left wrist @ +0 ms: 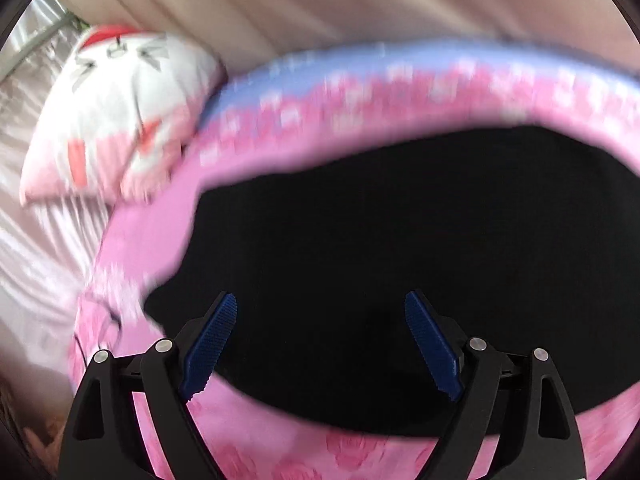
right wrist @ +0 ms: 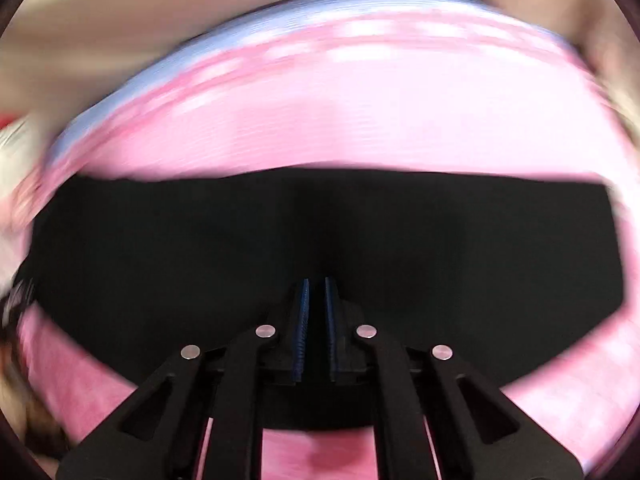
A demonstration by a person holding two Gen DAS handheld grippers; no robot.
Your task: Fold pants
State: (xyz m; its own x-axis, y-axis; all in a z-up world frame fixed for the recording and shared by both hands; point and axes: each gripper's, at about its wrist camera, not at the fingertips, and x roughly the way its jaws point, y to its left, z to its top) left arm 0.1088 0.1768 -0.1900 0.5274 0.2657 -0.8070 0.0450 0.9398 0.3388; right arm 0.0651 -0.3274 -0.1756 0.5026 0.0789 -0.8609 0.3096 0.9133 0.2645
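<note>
Pink floral bedding [left wrist: 360, 452] covers the bed, with black pants [left wrist: 380, 260] spread flat across it. Beyond the pants' far-left corner lies a white printed pillow [left wrist: 120, 120]. Over the pants, the left gripper [left wrist: 320, 344] is spread wide and empty; the right gripper [right wrist: 317, 320] is pinched nearly closed, grasping nothing visible.

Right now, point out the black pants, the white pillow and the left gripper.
black pants [left wrist: 380, 240]: left wrist view, middle of the dark cloth.
white pillow [left wrist: 120, 112]: left wrist view, its printed face.
left gripper [left wrist: 320, 344]: left wrist view, midway between the fingertips.
</note>
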